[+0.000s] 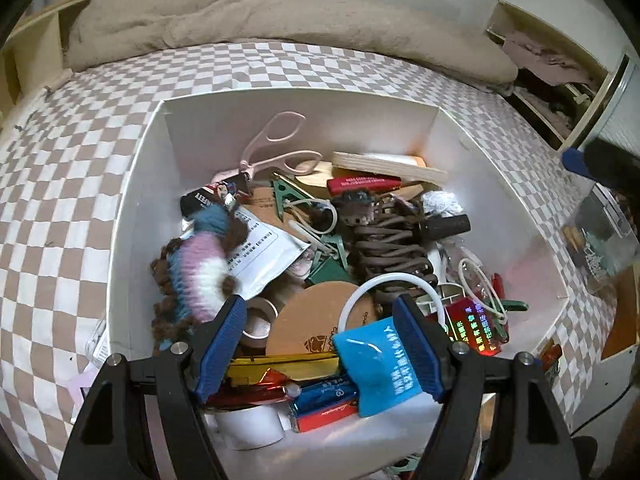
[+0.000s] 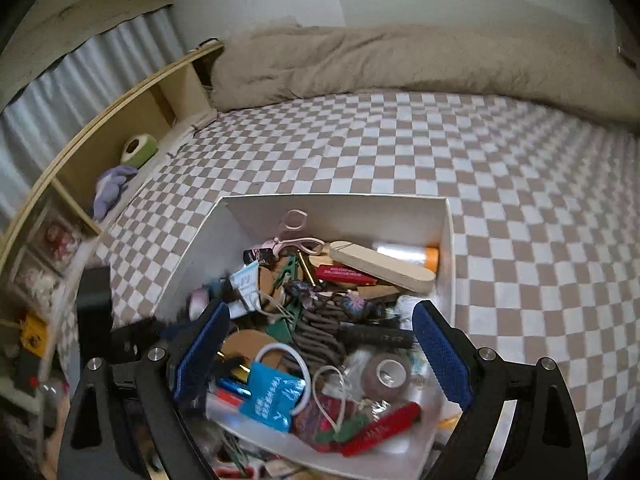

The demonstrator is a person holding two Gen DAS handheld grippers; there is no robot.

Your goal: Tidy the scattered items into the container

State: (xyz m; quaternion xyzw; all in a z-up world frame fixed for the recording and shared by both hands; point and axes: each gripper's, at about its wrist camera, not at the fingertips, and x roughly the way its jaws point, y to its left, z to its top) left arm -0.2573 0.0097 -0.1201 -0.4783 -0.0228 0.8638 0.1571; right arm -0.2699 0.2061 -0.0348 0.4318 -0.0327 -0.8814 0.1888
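Between-picks step, judged. Left tool [image 1: 320,344] and right tool [image 2: 322,354] both gaping, holding nothing, poised above white box [image 1: 132,208] on checkered bed [image 1: 72,152]. Items heaped inside box. Next: locate stray item outside box.

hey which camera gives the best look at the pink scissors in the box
The left wrist view: the pink scissors appear large and sharp, leaning against the white box's back wall. The right wrist view shows them too, smaller and farther off, same spot.
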